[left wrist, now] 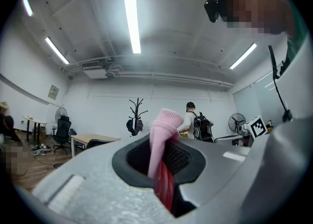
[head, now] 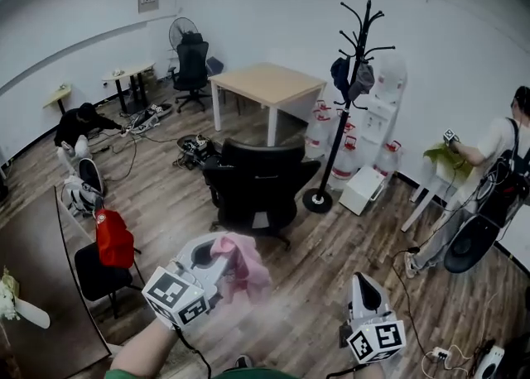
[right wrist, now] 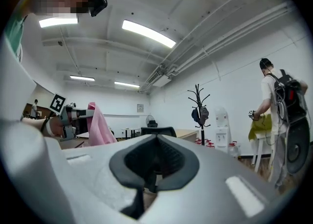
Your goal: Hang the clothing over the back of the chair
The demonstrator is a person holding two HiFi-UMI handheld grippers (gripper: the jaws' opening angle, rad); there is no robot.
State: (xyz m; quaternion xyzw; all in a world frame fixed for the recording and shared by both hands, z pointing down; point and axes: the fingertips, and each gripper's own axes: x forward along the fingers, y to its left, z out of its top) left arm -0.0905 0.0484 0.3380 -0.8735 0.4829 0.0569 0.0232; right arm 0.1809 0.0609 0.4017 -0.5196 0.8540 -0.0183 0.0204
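Note:
My left gripper (head: 222,260) is shut on a pink piece of clothing (head: 242,263), held up in front of me; the cloth bunches between its pads and sticks out past the tips. In the left gripper view the pink cloth (left wrist: 163,131) is pinched between the jaws of that gripper (left wrist: 165,157). The black chair (head: 257,180) stands on the floor ahead, its back towards me. My right gripper (head: 365,288) hovers to the right, shut and empty (right wrist: 155,158). From it I see the pink cloth (right wrist: 100,128) hanging at the left and the chair back (right wrist: 159,131) ahead.
A black coat stand (head: 346,96) with dark items rises just right of the chair. A wooden table (head: 269,83) is behind it. A person (head: 495,166) works at the right wall. A red bag (head: 113,238) sits on a small chair at the left. Cables lie on the floor.

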